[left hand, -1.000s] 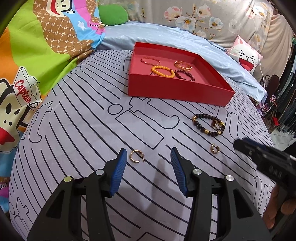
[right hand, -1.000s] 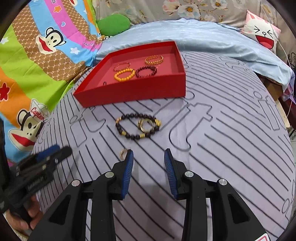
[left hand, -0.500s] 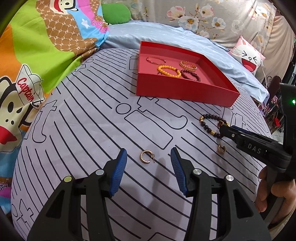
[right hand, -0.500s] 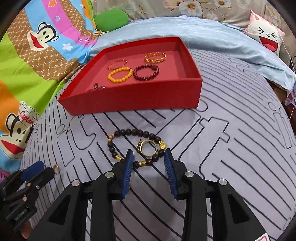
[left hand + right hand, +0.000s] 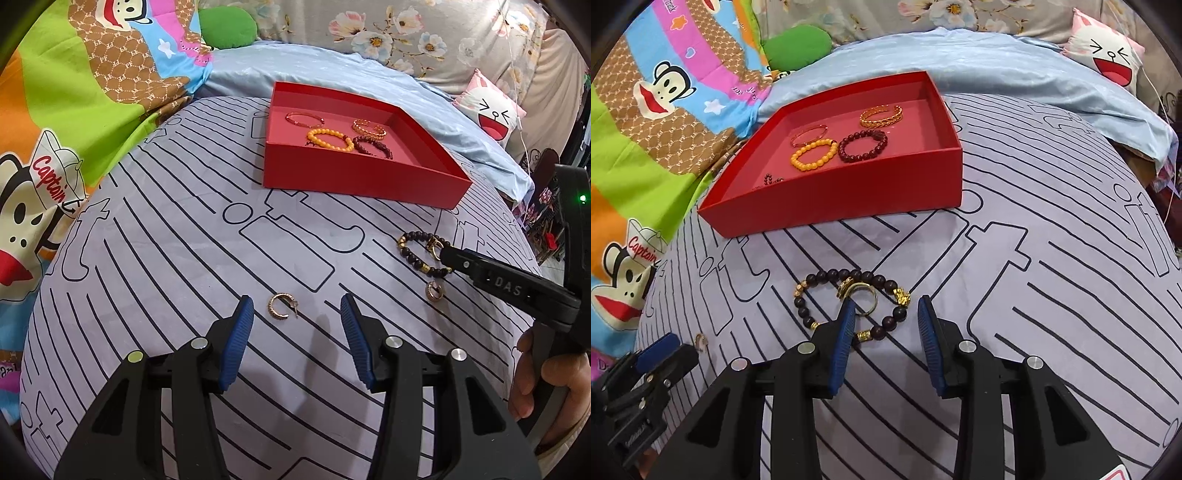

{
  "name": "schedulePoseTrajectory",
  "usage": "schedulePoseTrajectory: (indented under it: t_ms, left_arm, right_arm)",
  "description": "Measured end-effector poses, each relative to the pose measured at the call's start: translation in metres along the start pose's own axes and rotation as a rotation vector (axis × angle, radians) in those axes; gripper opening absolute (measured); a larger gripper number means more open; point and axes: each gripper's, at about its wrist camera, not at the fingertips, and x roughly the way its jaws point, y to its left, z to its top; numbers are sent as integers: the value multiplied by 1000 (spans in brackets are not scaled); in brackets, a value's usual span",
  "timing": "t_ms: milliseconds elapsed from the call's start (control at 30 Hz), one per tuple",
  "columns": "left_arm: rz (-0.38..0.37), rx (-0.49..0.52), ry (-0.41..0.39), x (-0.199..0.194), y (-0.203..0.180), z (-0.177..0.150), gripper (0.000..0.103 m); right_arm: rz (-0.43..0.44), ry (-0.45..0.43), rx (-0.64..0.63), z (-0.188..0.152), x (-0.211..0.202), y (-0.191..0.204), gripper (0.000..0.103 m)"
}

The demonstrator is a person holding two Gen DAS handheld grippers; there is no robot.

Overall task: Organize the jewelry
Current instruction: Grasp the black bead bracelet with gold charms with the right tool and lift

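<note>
A red tray (image 5: pixel 354 181) (image 5: pixel 849 195) holds several bracelets, among them an orange bead one (image 5: pixel 813 155) and a dark red one (image 5: pixel 863 146). A dark bead bracelet (image 5: pixel 846 299) (image 5: pixel 415 254) with a gold ring (image 5: pixel 864 297) inside it lies on the striped bedspread. My right gripper (image 5: pixel 886 317) is open, its fingers astride the bracelet's near right part. A gold hoop earring (image 5: pixel 282 305) lies between the fingertips of my open left gripper (image 5: pixel 295 314). A second gold earring (image 5: pixel 436 291) lies near the right gripper.
The grey striped bedspread (image 5: pixel 166 240) rounds off toward its edges. A cartoon monkey blanket (image 5: pixel 74 110) lies at the left. A blue sheet (image 5: pixel 997 62) and a white face pillow (image 5: pixel 1108 59) lie behind the tray. A green cushion (image 5: pixel 798 46) sits at the back.
My right gripper has moved forward from the small earring to the dark bead bracelet and now straddles it. My left gripper has shifted so the hoop earring lies between its fingertips.
</note>
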Motion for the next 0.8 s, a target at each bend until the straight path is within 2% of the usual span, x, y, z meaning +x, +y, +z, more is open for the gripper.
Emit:
schedulePoseTrajectory:
  t_ms: [133, 200, 300, 433, 533, 800]
  left_arm:
    - [0, 2, 0, -2, -1, -1, 47]
    - [0, -1, 3, -1, -1, -1, 47]
    - [1, -3, 9, -1, -1, -2, 47]
    - [-5, -2, 12, -1, -3, -4, 47]
    - [-10, -2, 8, -3, -3, -5, 47]
    - [-17, -16, 16, -7, -1, -10, 47]
  right_arm:
    - [-18, 1, -27, -9, -4, 0, 24]
    - [-19, 0, -20, -14, -8, -6, 13]
    - [5, 6, 10, -20, -13, -17, 8]
    - [24, 16, 31, -25, -18, -22, 7]
    - [88, 14, 76, -31, -27, -26, 7]
    - [202, -52, 102, -27, -67, -22, 7]
